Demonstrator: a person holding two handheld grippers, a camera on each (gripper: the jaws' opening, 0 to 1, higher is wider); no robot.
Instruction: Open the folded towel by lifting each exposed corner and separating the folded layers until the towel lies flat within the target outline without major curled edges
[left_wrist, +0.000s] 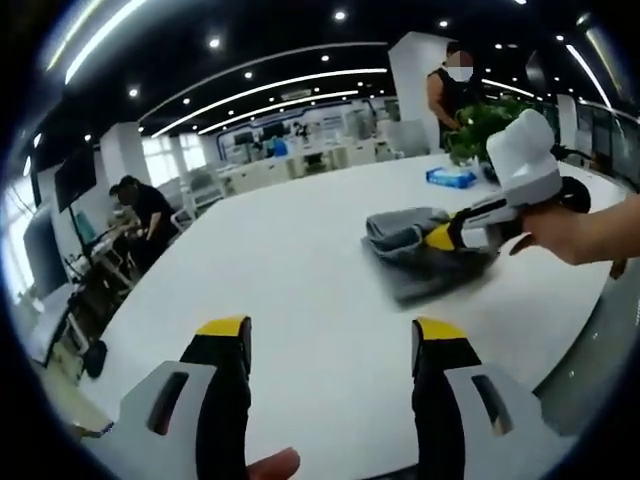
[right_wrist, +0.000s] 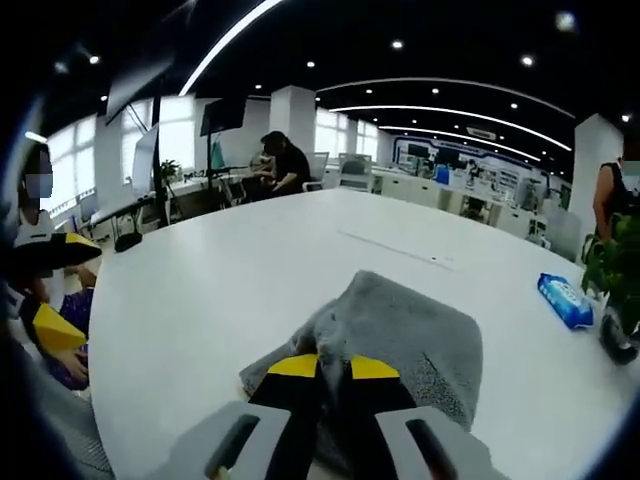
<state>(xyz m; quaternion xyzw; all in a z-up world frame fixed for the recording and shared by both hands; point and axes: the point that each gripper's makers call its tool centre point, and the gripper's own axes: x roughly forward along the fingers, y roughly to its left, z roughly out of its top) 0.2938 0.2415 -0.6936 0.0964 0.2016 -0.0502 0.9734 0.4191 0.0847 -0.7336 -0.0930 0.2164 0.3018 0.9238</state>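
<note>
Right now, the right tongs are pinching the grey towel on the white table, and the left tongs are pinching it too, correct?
Not quite. The left tongs hang open over bare white table, holding nothing, as the left gripper view shows. The right tongs do pinch the grey towel.

A large open-plan office surrounds a broad white table (right_wrist: 250, 270), with a dark ceiling (left_wrist: 300, 40) carrying long curved white light strips (left_wrist: 270, 85) and small round spotlights. Bright windows (right_wrist: 180, 125) line one wall beside a white square pillar (right_wrist: 295, 110), and rows of white desks and office chairs (left_wrist: 300, 155) fill the far side. A green leafy plant (left_wrist: 485, 125) stands at the table's far edge, near a blue packet of wipes (right_wrist: 565, 300).
</note>
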